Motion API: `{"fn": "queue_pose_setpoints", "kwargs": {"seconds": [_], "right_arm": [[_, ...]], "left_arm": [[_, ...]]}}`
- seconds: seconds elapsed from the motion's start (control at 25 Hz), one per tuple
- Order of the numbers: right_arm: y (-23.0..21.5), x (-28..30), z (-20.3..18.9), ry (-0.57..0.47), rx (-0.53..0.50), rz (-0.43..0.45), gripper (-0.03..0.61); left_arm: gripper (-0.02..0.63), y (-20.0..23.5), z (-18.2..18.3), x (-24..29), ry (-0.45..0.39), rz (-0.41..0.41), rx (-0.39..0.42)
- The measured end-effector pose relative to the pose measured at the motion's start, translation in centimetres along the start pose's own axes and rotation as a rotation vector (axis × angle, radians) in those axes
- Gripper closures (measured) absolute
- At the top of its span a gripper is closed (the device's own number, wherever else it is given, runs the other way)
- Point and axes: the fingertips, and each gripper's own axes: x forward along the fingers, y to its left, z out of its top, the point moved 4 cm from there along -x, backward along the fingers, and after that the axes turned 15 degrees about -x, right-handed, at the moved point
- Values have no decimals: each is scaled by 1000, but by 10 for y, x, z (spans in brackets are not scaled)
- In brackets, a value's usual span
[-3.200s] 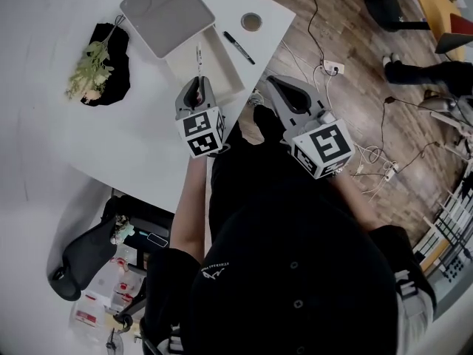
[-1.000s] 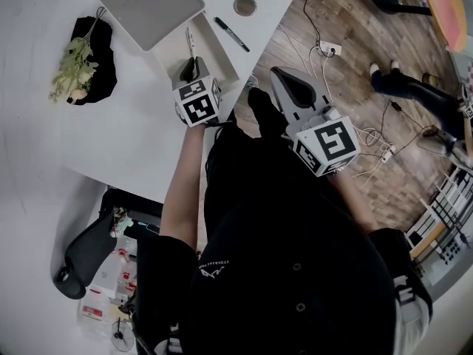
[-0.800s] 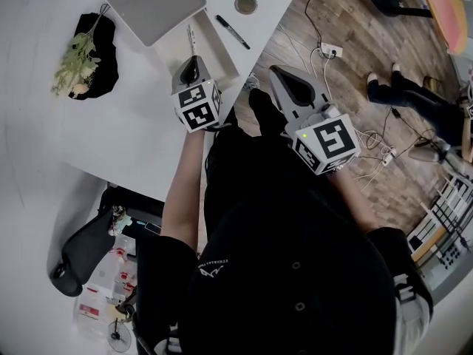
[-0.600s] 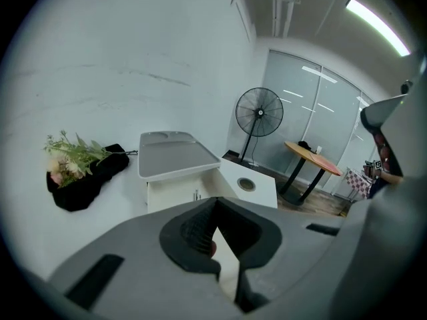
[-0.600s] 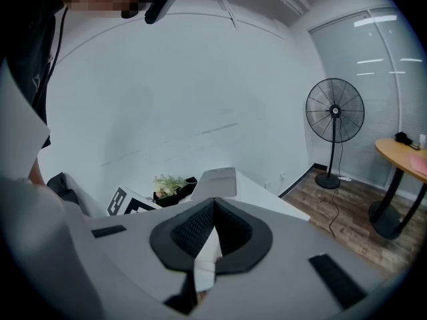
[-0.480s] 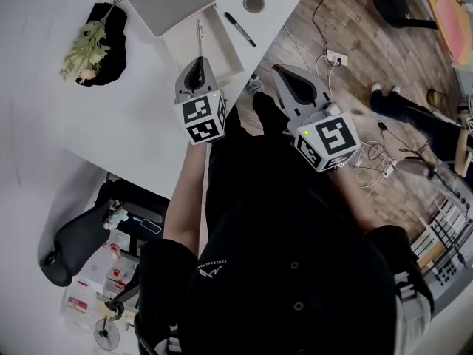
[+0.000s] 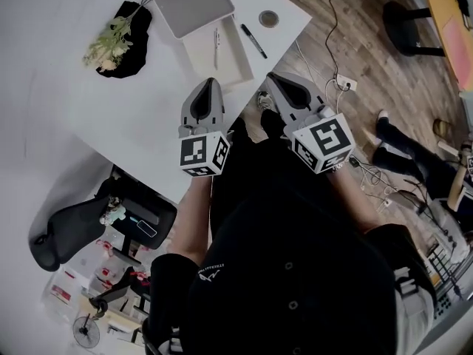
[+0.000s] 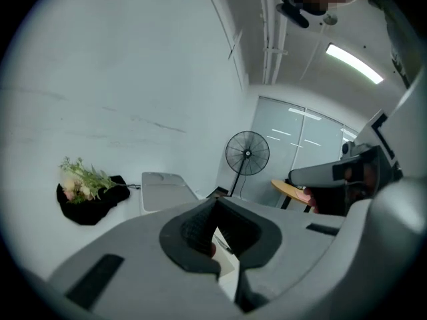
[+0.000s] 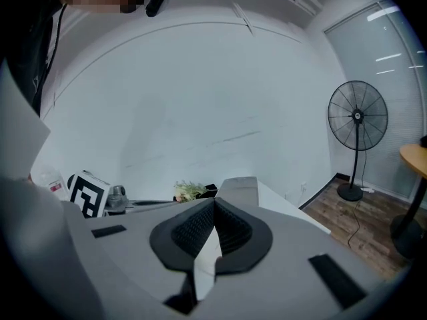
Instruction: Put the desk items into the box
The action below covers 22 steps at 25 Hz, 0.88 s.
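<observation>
Box (image 7: 229, 59) is open on the white table (image 7: 81, 109), near the table's corner and just ahead of my left tongs (image 7: 208, 83). One pen (image 7: 216, 38) lies flat inside it, running lengthwise. The grey lid (image 7: 191, 2) is off and sits on the table at the box's far end; I can't tell whether it overlaps the rim.

Not in the box:
- black marker (image 7: 253, 41), on the table just right of the box and roughly parallel to it
- small round disc (image 7: 268, 18), just beyond the marker and close to the table edge

Left tongs: jaws closed pad to pad, nothing gripped. The left gripper view shows the tips meeting, with only a thin gap lower down between the pads. They hang above the table near its near edge, nose aimed at the box.

Right tongs (image 7: 272, 77): jaws are also together and empty. They sit off the table edge over the wood floor (image 7: 355, 43), beside the left tongs but apart from them, nose pointing toward the table corner.

Other stuff: a bunch of flowers (image 7: 109, 41) lies on a black cloth (image 7: 127, 65) on the table, left of the box and well apart from it. A pedestal fan (image 9: 357, 117) stands on the floor past the table and shows in both gripper views. Cables and a power strip (image 7: 345, 84) lie on the floor to the right.
</observation>
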Motion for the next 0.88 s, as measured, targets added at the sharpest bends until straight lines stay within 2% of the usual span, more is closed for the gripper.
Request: {"fn": "queue_pose_setpoints", "kwargs": {"seconds": [0.28,0.48,0.88], "right_arm": [[5,2,22,-79,-41,72,580],[7,1,43,-146,-83,132,580],[12,-13,68,-238,-158,248,580]], "left_arm": [[606,-31,42,-33,-159,3,42],[606,-50,60,-57,-254,35,76],[606,-76,60,-92,-365,149,93]]}}
